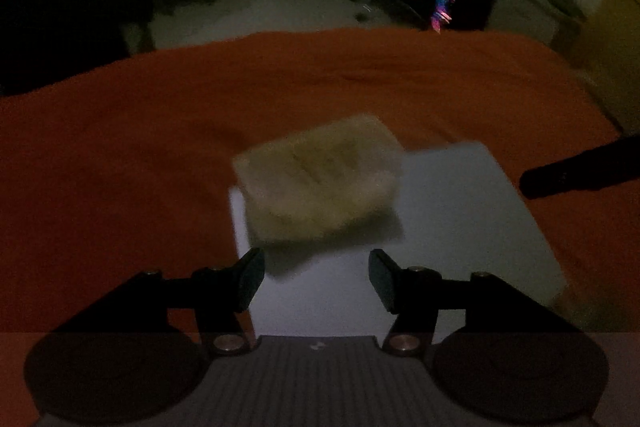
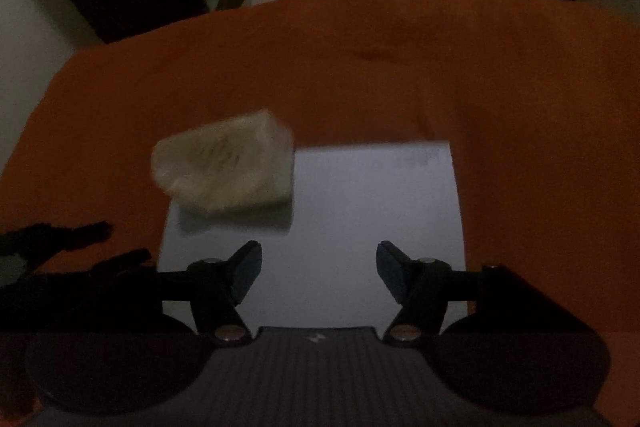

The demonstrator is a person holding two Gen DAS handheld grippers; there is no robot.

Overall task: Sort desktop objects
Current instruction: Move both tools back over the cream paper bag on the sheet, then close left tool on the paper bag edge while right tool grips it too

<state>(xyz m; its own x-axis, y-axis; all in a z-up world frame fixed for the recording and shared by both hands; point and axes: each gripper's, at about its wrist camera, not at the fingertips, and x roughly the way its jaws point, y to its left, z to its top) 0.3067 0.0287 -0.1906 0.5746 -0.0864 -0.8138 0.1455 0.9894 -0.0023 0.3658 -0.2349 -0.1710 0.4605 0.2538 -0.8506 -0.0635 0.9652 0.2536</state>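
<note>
Dim room beyond; orange cloth covers the desk. One white sheet lies flat on the cloth, and one pale, blurred packet sits on the sheet's far left corner, partly overhanging onto the cloth. Left gripper hovers just short of the packet, jaws apart and empty; right gripper hovers over the sheet, jaws likewise apart and empty. Suggested approach: advance the left gripper squarely, straddle the packet's short sides, close gently since it looks soft, and lift without dragging the sheet. Count: one packet, one sheet, two grippers.
</note>
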